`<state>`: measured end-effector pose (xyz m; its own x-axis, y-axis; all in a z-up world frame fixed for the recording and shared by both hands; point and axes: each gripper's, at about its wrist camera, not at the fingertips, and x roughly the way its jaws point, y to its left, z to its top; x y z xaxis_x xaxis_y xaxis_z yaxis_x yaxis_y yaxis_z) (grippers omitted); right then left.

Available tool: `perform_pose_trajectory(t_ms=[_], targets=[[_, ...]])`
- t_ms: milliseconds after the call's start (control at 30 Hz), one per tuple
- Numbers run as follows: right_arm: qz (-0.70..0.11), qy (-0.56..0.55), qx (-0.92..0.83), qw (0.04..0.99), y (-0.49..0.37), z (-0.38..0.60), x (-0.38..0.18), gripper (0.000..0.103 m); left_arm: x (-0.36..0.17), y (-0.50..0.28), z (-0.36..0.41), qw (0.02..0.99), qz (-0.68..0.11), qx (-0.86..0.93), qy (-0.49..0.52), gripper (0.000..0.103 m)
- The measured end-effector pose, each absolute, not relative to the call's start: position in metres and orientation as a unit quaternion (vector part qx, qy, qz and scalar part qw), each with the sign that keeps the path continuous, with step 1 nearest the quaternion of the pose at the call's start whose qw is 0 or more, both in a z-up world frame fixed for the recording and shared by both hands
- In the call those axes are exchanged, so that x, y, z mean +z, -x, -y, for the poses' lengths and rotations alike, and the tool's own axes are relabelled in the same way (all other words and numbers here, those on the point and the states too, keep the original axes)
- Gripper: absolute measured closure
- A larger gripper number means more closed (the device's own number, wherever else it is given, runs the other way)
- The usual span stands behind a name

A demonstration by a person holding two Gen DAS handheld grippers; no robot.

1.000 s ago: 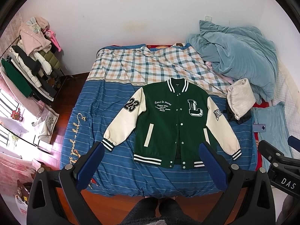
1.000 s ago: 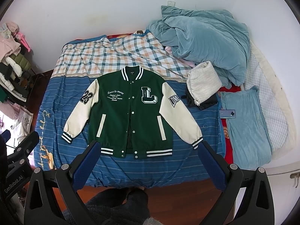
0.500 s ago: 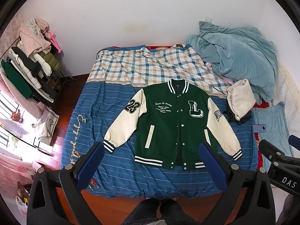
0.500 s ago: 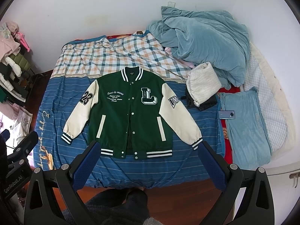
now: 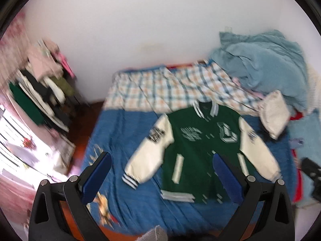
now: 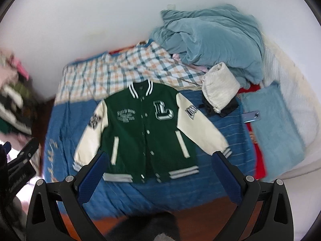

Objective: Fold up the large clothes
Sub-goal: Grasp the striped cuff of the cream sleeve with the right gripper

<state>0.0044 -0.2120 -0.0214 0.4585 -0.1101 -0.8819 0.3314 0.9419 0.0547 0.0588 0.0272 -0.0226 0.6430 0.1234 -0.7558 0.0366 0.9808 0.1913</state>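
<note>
Bed (image 6: pixel 230 138), blue striped cover; checked sheet (image 6: pixel 120 70) at its head. Blue duvet (image 6: pixel 216 40) heaped at far right corner. Cream bundle (image 6: pixel 220 88) just below it. Phone (image 6: pixel 251 116) beside. Clothes rack (image 5: pixel 40 92), left wall.

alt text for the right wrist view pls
A green varsity jacket with cream sleeves lies flat, face up and snapped shut, on a blue bedspread. The open right gripper hovers above its hem, touching nothing; a rumpled blue blanket sits behind.
</note>
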Motion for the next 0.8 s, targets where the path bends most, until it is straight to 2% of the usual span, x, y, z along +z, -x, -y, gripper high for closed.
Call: perform_pose_trajectory(t_ms=[67, 100, 133, 167, 200, 333, 400, 567, 700, 800], targets=[[-0.509, -0.147, -0.155, 0.834, -0.007, 0.232, -0.059, 0.0, -0.042, -0.071, -0.026, 0.906, -0.411, 0.027, -0.103, 0.0], [-0.509, -0.165, -0.165, 0.828, -0.007, 0.242, -0.077, 0.007, -0.058, -0.078, -0.024, 0.903, -0.415, 0.029, -0.11, 0.0], [-0.513, -0.186, -0.177, 0.819, -0.007, 0.256, -0.099, 0.015, -0.078, -0.089, -0.02, 0.897, -0.428, 0.024, -0.112, 0.0], [-0.52, -0.217, -0.191, 0.804, -0.007, 0.277, -0.128, 0.037, -0.093, -0.097, -0.018, 0.892, -0.437, 0.023, -0.112, 0.0], [-0.526, -0.244, -0.2, 0.79, -0.007, 0.295, -0.156, 0.045, -0.11, -0.107, -0.016, 0.887, -0.447, 0.025, -0.111, 0.0], [-0.53, -0.337, -0.246, 0.739, 0.004, 0.368, -0.268, 0.043, -0.197, -0.147, 0.0, 0.857, -0.501, 0.045, -0.112, 0.0], [-0.52, -0.385, -0.276, 0.71, 0.012, 0.408, -0.332, 0.028, -0.226, -0.157, 0.008, 0.847, -0.515, 0.059, -0.118, 0.0], [-0.487, -0.539, -0.328, 0.604, 0.032, 0.493, -0.5, 0.028, -0.323, -0.189, 0.019, 0.802, -0.572, 0.1, -0.139, 0.0], [-0.4, -0.643, -0.358, 0.546, 0.043, 0.541, -0.595, 0.028, -0.413, -0.208, 0.02, 0.752, -0.636, 0.116, -0.126, 0.0], [-0.334, -0.681, -0.385, 0.526, 0.05, 0.564, -0.637, 0.028, -0.469, -0.221, 0.025, 0.743, -0.643, 0.126, -0.139, 0.0]])
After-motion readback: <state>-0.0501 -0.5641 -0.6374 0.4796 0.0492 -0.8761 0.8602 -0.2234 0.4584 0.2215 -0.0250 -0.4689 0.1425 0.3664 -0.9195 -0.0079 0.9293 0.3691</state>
